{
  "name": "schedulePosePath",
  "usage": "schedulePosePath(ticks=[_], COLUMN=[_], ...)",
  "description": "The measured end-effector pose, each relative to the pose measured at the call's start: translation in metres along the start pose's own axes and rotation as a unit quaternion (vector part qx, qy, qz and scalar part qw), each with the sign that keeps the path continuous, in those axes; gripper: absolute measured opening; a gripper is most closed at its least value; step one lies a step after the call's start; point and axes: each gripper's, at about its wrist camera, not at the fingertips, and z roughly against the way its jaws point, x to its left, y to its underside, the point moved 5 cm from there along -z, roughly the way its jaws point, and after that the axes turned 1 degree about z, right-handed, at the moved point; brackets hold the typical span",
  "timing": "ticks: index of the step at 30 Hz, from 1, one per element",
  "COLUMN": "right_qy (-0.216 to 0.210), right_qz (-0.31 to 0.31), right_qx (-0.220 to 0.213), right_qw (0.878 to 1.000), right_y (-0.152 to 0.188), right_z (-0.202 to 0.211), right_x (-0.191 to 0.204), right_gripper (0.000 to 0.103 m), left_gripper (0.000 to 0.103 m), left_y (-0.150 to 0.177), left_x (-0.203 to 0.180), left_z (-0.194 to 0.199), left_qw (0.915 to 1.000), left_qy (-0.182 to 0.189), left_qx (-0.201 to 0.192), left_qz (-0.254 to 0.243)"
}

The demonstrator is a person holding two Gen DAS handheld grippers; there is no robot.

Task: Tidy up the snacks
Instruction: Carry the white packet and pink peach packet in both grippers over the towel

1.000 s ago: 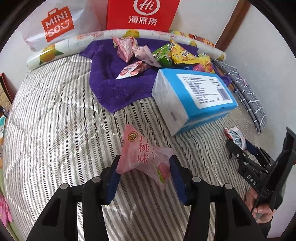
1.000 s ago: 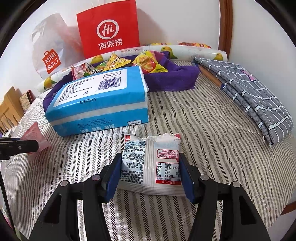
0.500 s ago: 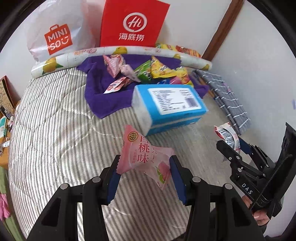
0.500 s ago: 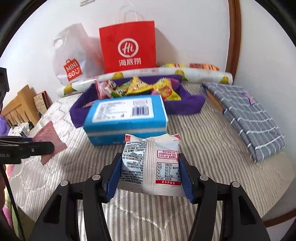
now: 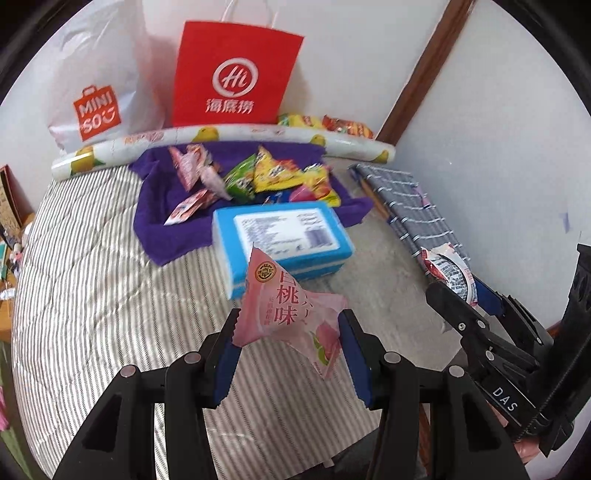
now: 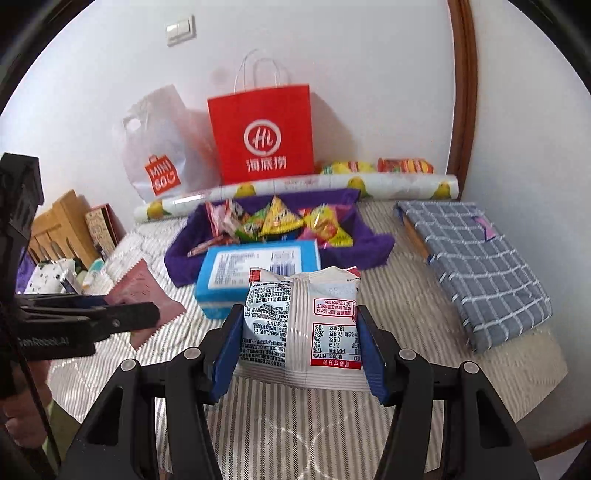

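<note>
I have lifted both clamped packets, pink snack in my left gripper, white snack in my right gripper, clear of the bed, ready to carry to the purple towel.

Home bedroom: striped quilted bed, shopping bags against wall, light switch.
</note>
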Motion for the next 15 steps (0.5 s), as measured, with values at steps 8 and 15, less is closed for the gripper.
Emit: schedulePosePath(ticks=[8,15], right_qy=[-0.019,-0.022], right_qz=[-0.004,-0.003], right_qx=[-0.015,-0.020], right_qw=[1.000,1.000], right_y=[-0.025,-0.039], right_z=[0.009,0.004], right_x=[-0.014,-0.020], right_gripper=[0.058,0.058], left_gripper=[0.049,0.049], left_y=[-0.019,-0.037], left_x=[-0.017,-0.017], left_z=[0.004,0.002], left_qw=[0.9998,0.9996], left_qy=[0.002,0.005], left_qx=[-0.018,-0.027], left_qz=[-0.001,0.004])
